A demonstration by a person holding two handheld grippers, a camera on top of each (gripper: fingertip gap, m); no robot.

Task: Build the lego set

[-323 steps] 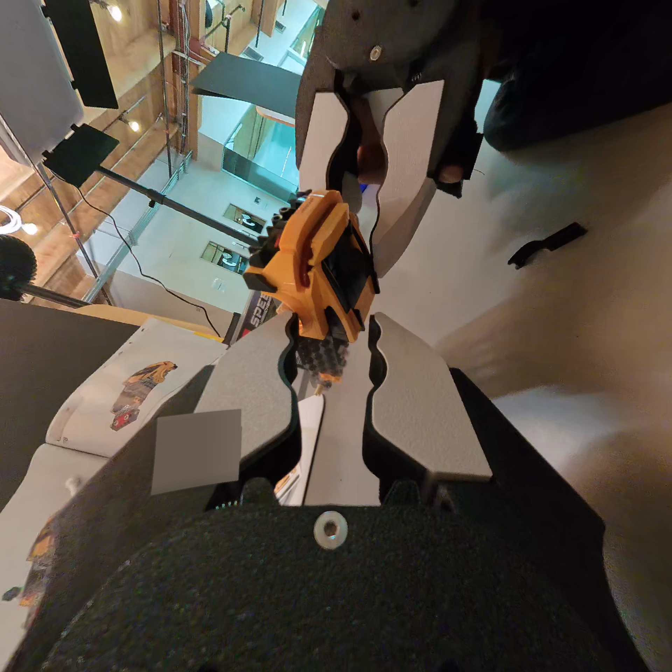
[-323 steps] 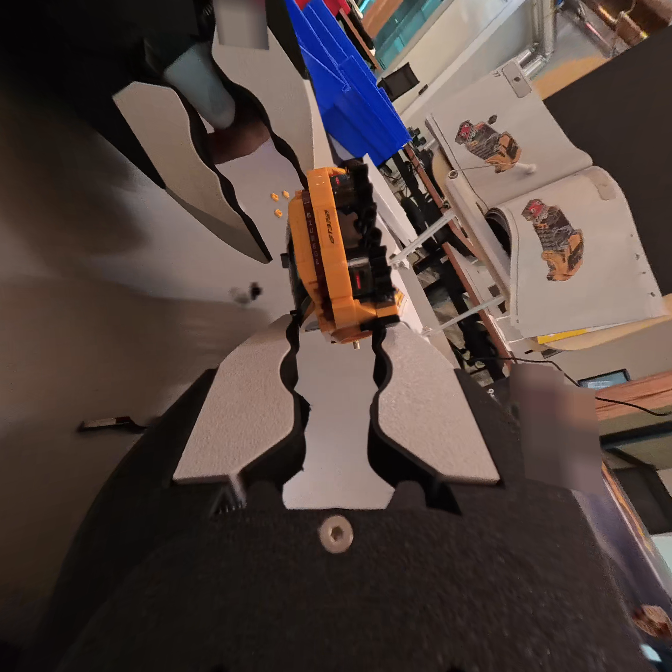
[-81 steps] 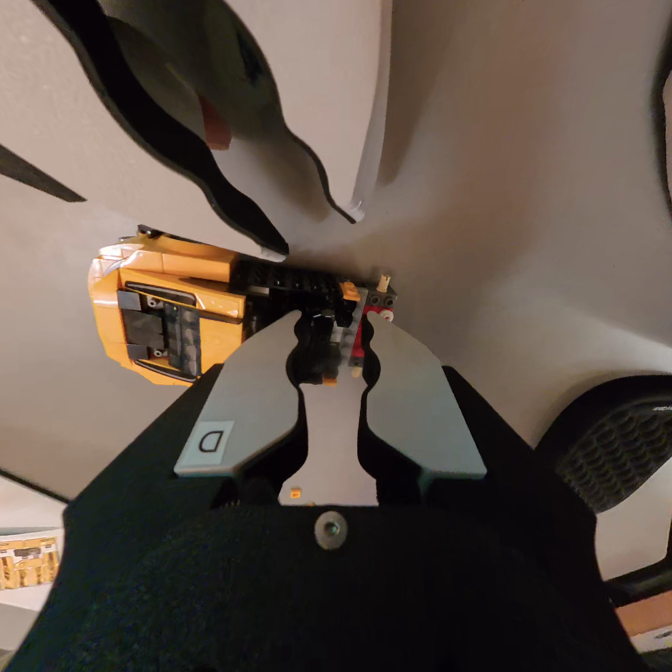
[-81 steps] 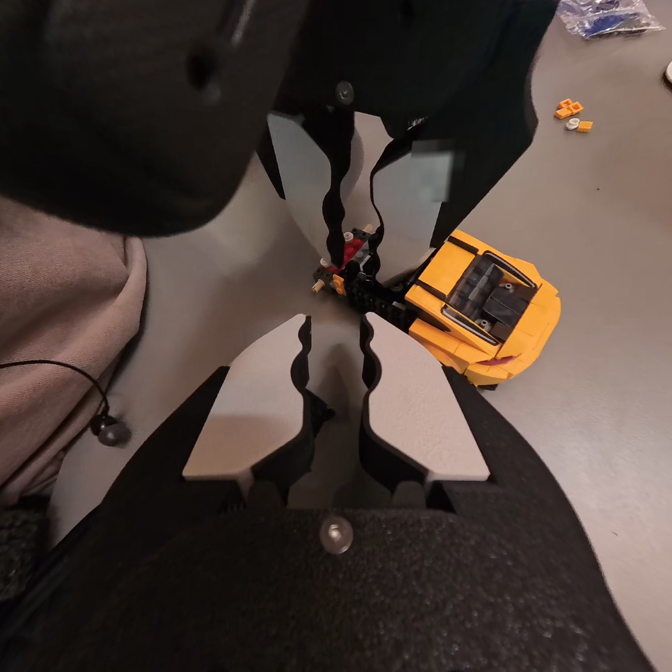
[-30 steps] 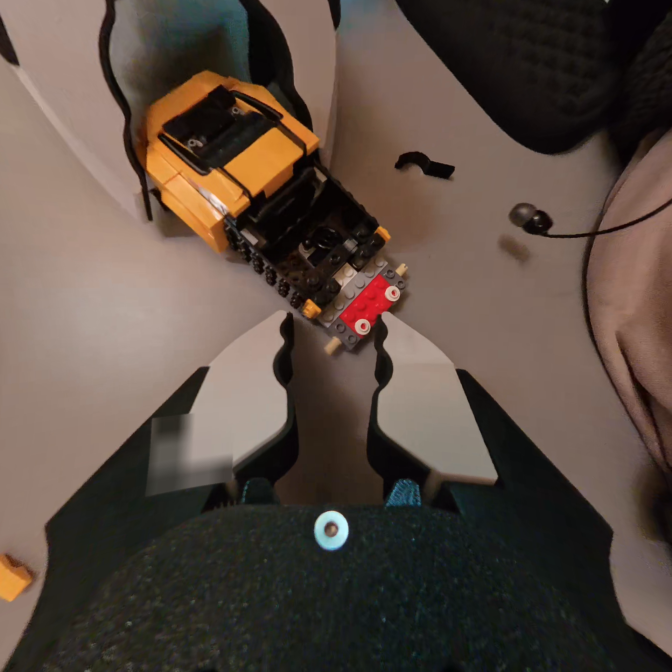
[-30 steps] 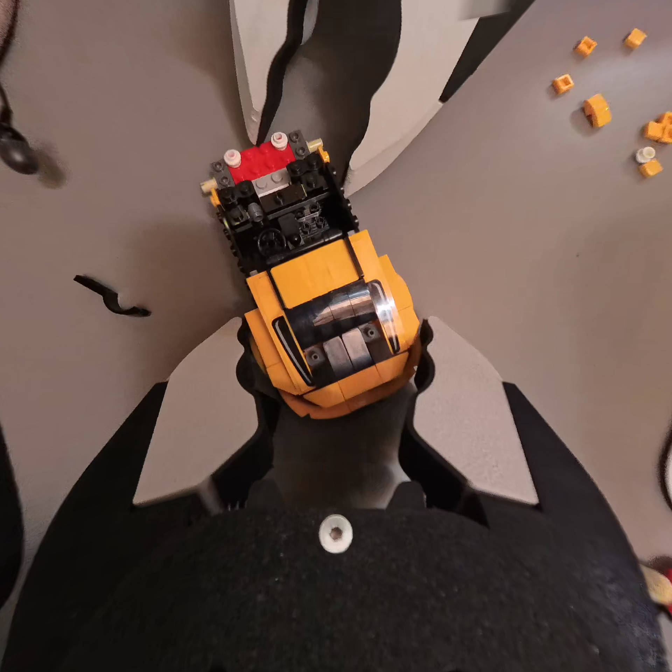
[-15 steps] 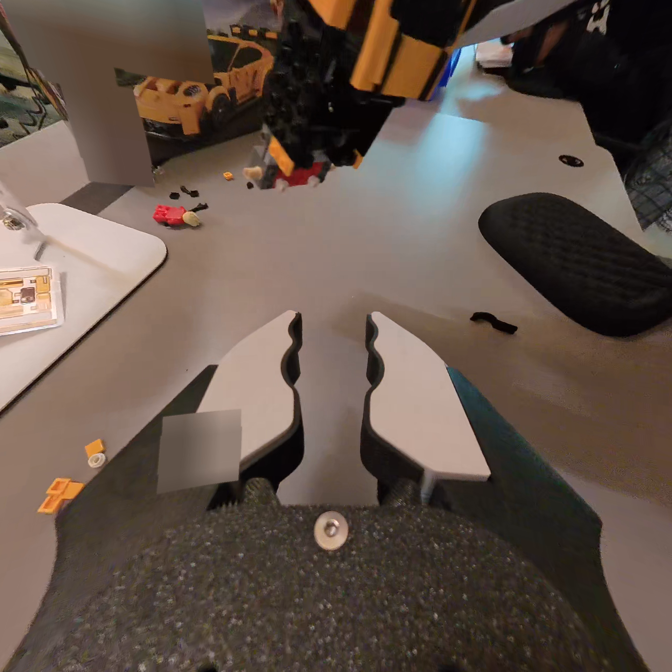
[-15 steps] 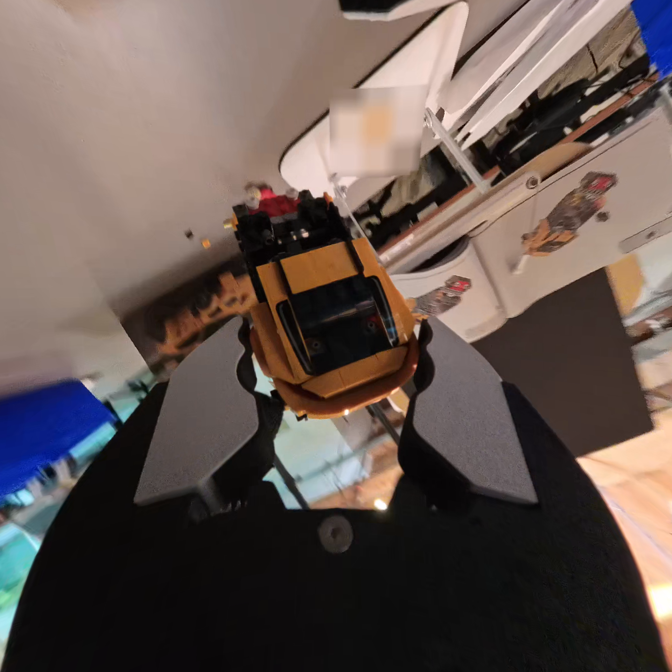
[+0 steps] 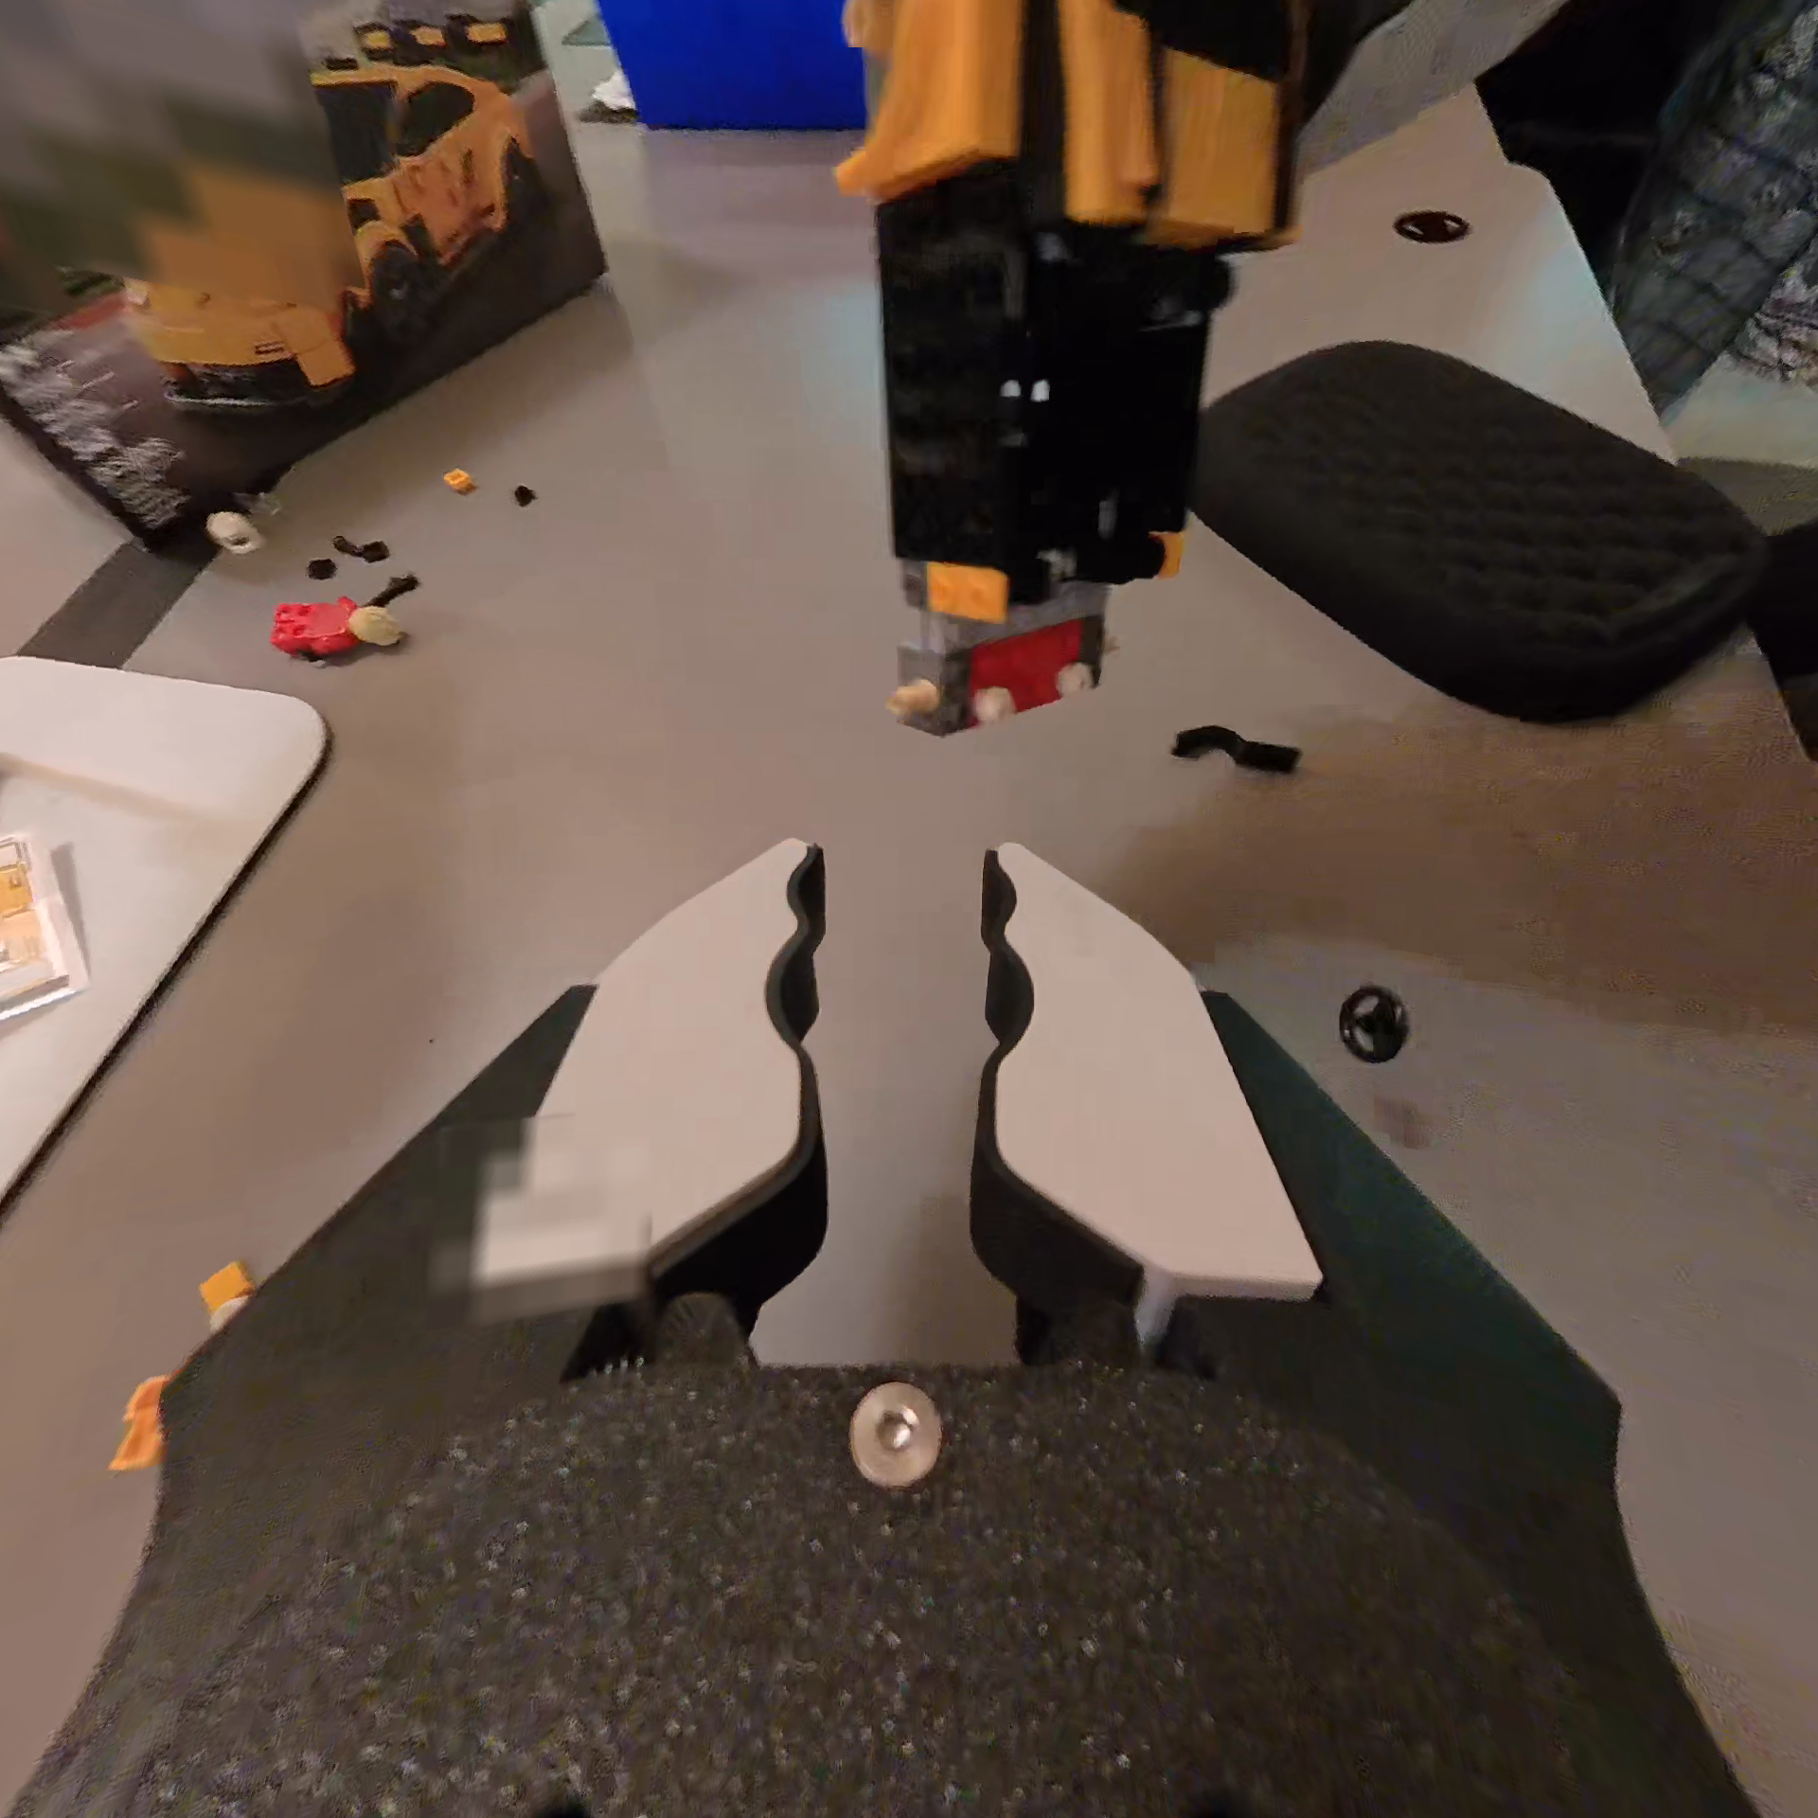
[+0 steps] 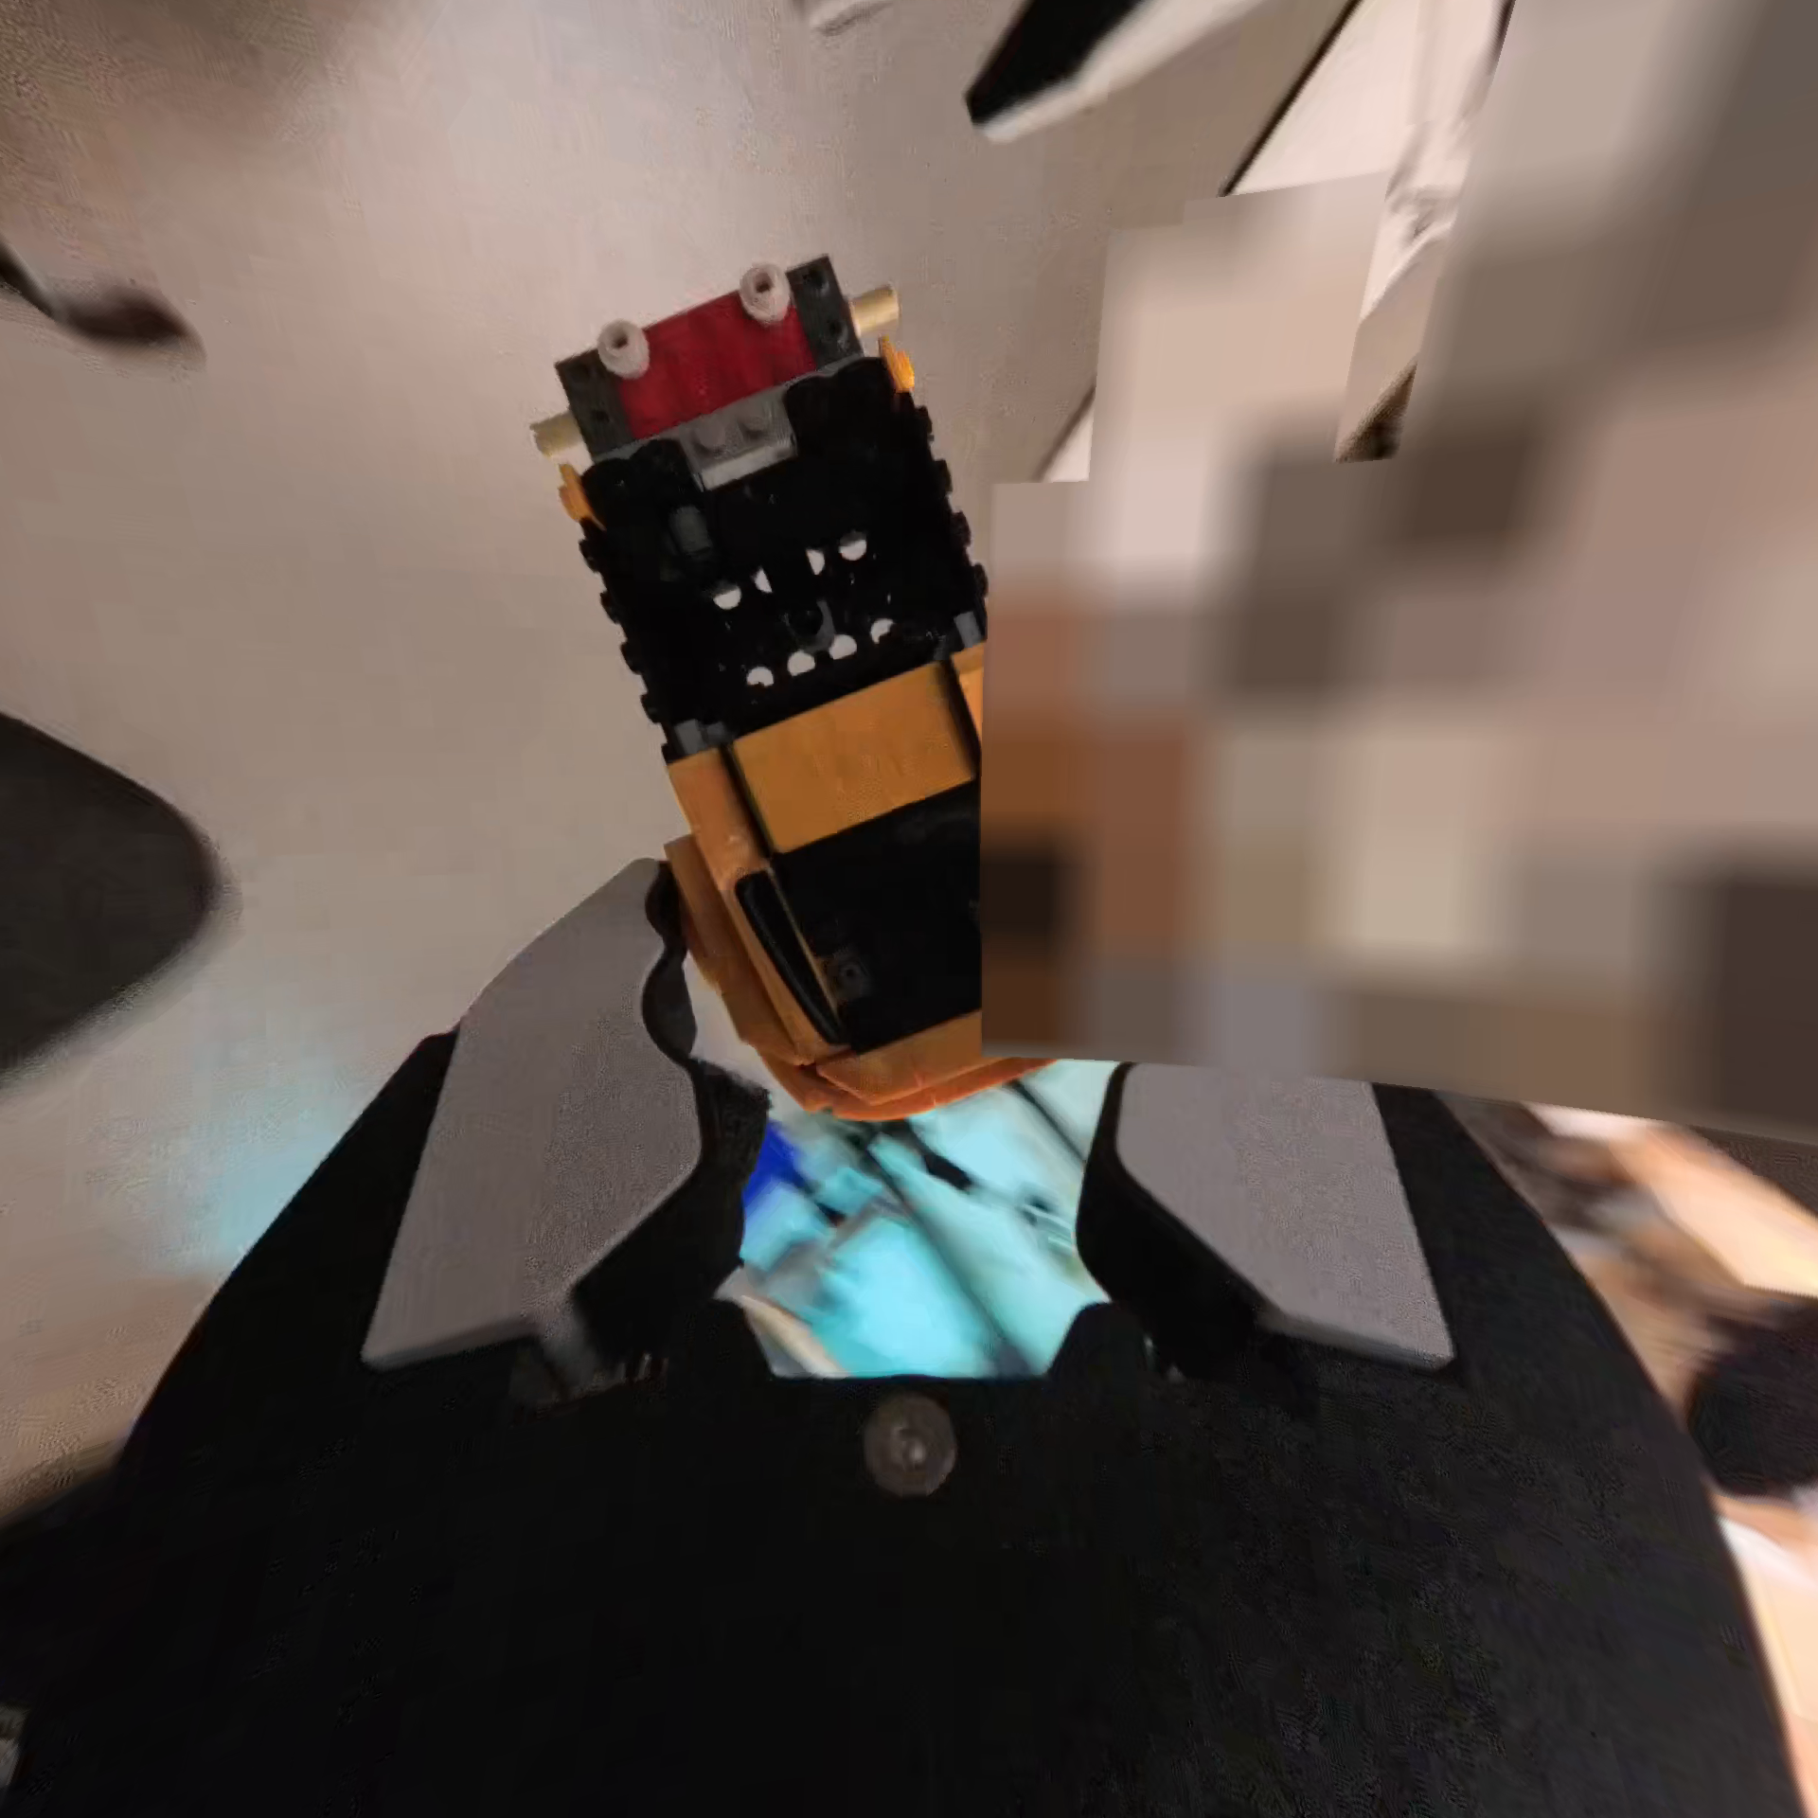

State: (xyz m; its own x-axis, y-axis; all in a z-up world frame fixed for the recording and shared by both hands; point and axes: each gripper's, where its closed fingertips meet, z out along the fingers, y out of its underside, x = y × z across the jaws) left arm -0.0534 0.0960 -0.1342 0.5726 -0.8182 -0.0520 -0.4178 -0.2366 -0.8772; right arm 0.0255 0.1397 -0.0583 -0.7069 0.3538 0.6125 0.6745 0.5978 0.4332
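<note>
Brick car held aloft by one end, nose hanging down over the grey counter.

The right gripper jaws clench the orange-and-black brick car at its orange end, one fingertip blurred over; the left gripper, lower centre, has released jaws gripping nothing. Risks, as I judge them: bricks popping off under the squeeze, or the long body levering loose and dropping among the scattered pieces.

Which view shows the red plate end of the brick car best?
Right wrist view: the brick car is sharp there, red plate and its pale studs unobstructed. Left wrist view shows the same red plate hanging above the grey table, blurred.
</note>
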